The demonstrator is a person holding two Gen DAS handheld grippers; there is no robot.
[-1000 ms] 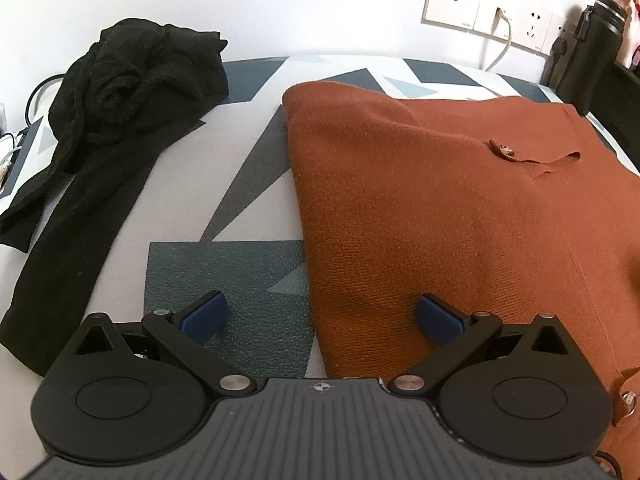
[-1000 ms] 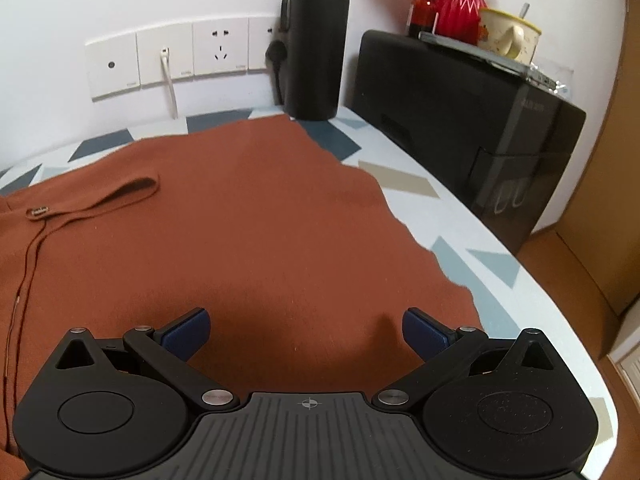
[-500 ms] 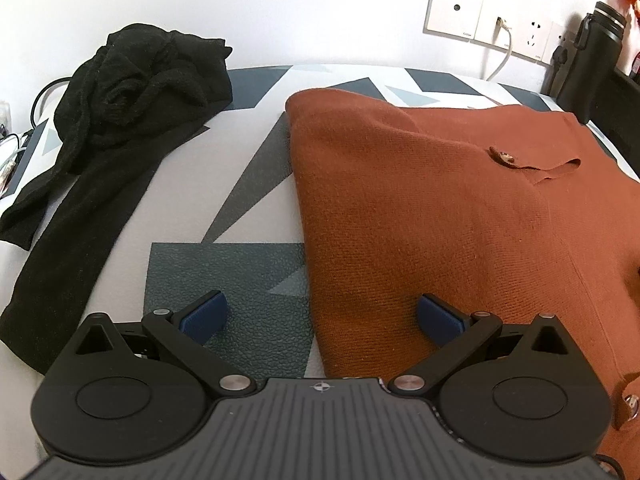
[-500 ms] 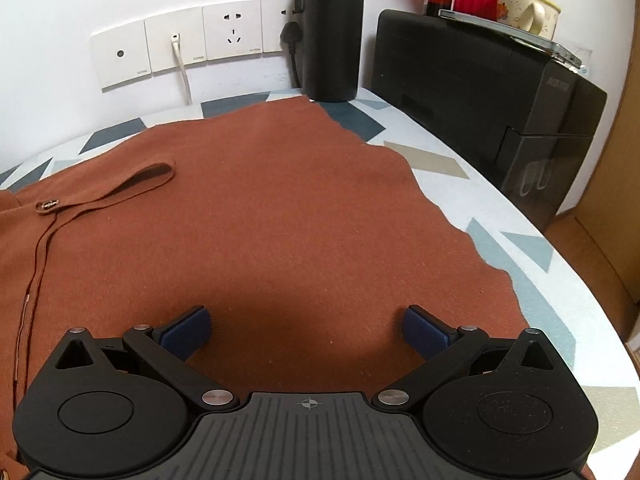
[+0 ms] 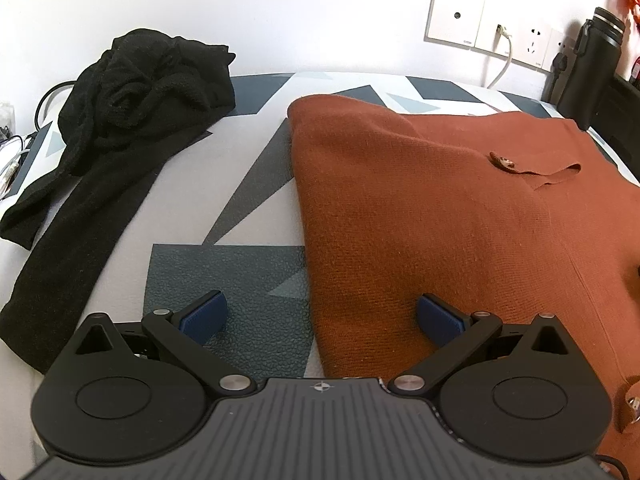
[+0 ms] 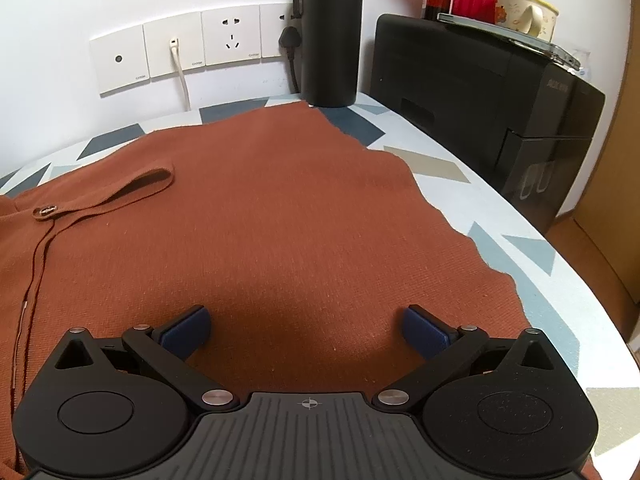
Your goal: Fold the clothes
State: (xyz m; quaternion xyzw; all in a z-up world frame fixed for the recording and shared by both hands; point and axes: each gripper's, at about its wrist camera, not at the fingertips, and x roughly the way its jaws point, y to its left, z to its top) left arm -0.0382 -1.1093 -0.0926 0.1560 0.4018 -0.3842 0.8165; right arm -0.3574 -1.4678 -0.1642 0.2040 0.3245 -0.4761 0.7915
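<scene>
A rust-orange knit garment (image 5: 440,208) lies spread flat on the patterned table (image 5: 224,184), with a button and loop (image 5: 504,162) near its middle. My left gripper (image 5: 322,318) is open and hovers over the garment's left edge, one blue pad over the table, the other over the cloth. In the right wrist view the same orange garment (image 6: 260,220) fills the table, and my right gripper (image 6: 306,328) is open just above it near its right side. Nothing is held between either pair of fingers.
A black garment (image 5: 120,120) lies crumpled at the table's far left. A black bottle (image 6: 330,32) stands at the back by wall sockets (image 6: 188,52). A black box (image 6: 480,92) with a red vase and a cup on top sits right. The table edge (image 6: 592,320) curves on the right.
Both grippers have drawn back and risen slightly, so more of the garment and table shows ahead. Both stay open. The garment has not moved.
</scene>
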